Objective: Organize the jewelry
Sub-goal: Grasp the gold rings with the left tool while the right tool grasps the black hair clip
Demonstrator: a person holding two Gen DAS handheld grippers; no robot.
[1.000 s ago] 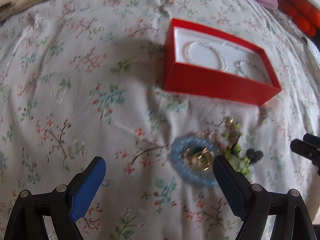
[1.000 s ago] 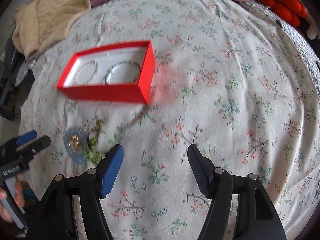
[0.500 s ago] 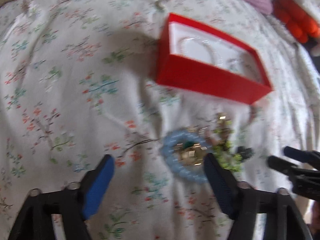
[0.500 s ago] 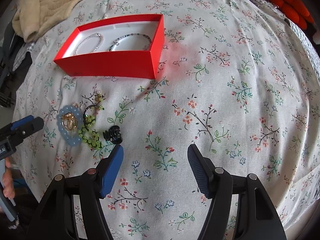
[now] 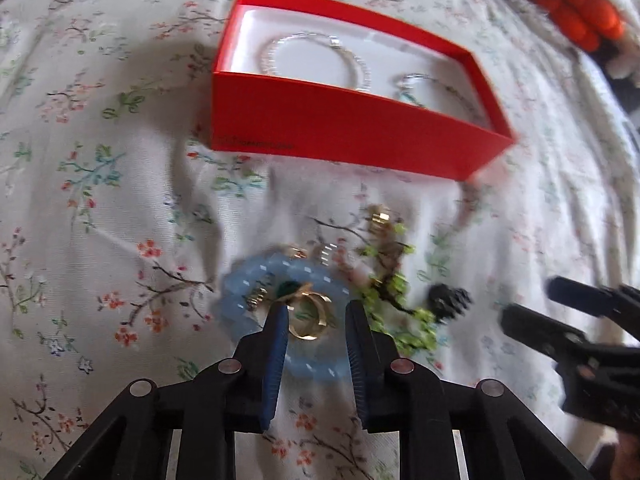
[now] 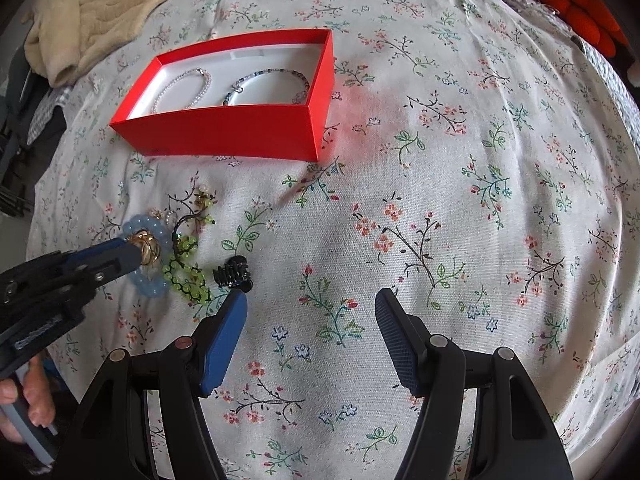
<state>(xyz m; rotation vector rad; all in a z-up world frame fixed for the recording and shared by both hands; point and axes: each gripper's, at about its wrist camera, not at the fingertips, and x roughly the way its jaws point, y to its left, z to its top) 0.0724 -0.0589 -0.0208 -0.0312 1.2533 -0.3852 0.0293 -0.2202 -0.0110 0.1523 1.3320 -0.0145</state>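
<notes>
While my left gripper [image 5: 314, 316] points down at the small pile of jewelry on the bed [image 6: 440, 200], its jaws are closing, and the gold rings [image 5: 308, 316] lie between the two blue pads. I cannot tell if the pads press on the rings already; a gap shows on each side in the left view. The rings sit in the middle of the blue bracelet [image 5: 240, 300], which lies flat on the flowered sheet. Just beside it on the right is the green bead bracelet [image 6: 186, 268], and next to that a black hair clip [image 6: 234, 272]. Some small gold pieces [image 5: 380, 216] lie between this pile and the red box [image 6: 224, 132].

I see the box open, further up on the bed, apart from the pile. Inside, on the white lining, there are two bracelets: a silver one [image 6: 184, 88] on the left and a dark beaded one [image 6: 268, 80] on the right.

My right gripper [image 6: 310, 332] hangs over a bare part of the sheet, with jaws wide and nothing between them. Its left finger is near the hair clip but does not touch it. In the right view a hand [image 6: 24, 408] holds the left gripper at the bottom left corner. A beige blanket [image 6: 100, 4] lies at the top edge of the bed.
</notes>
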